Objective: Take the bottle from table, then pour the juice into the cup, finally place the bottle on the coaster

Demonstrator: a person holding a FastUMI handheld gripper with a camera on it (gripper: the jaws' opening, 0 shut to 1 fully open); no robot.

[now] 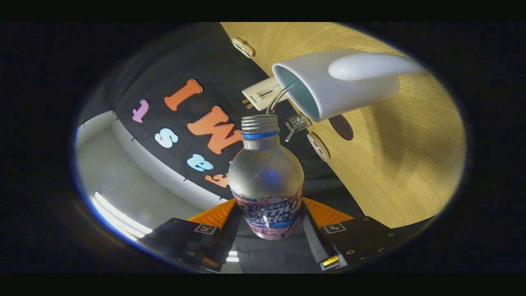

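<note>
My gripper (269, 220) is shut on a clear plastic bottle (266, 176) with a colourful label, held by its lower body between both fingers. The whole view is rolled over, so the wooden table (411, 164) stands steeply beside the bottle. The bottle has no cap, and its threaded mouth (259, 122) points at the white cup (341, 88) just beyond. A thin stream (279, 98) arcs from the mouth into the cup's opening. The cup's handle (370, 65) faces me. Behind the cup, partly hidden by it, lies a dark round coaster (342, 126).
A small white box (263, 93) and a tiny wire basket (296, 122) sit near the table's edge by the cup. Two white round discs (318, 146) (242, 47) lie along that edge. Bare wood spreads beyond the cup.
</note>
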